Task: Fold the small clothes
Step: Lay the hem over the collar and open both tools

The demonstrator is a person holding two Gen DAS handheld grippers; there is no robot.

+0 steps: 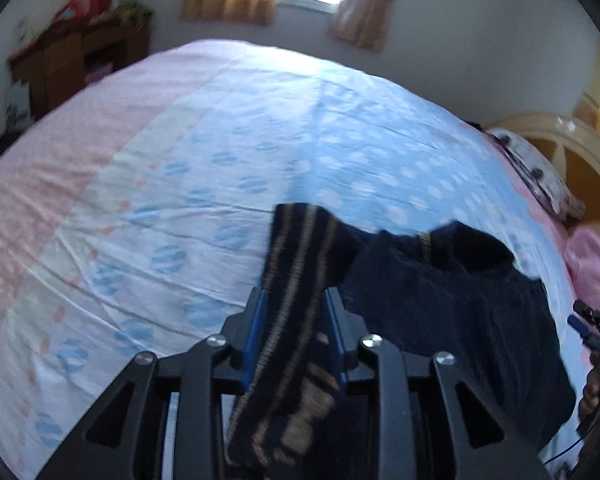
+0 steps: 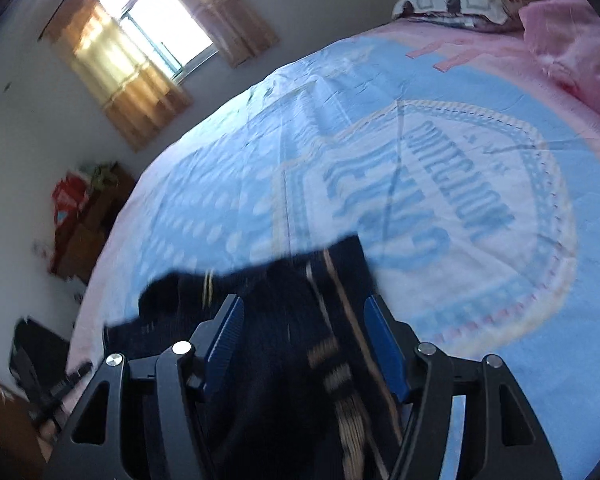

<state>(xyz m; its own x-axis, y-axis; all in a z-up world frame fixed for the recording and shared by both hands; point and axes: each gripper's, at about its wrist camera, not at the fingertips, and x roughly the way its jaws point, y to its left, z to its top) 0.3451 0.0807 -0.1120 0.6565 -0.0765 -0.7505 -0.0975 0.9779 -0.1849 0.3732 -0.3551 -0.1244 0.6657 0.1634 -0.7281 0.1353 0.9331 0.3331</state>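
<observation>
Navy knit, one small garment (image 1: 440, 292) with tan stripes, lies on the bed (image 1: 180, 160), near its front edge. Two claws are at it: the left claw (image 1: 294, 300) stands narrow, the striped band between its blue pads; the right claw (image 2: 304, 312) stands wider, cloth between its pads too. Blur makes it hard to tell, but neither seems to pinch. One window, two pillows at the head. Open sheet lies ahead of both.
</observation>
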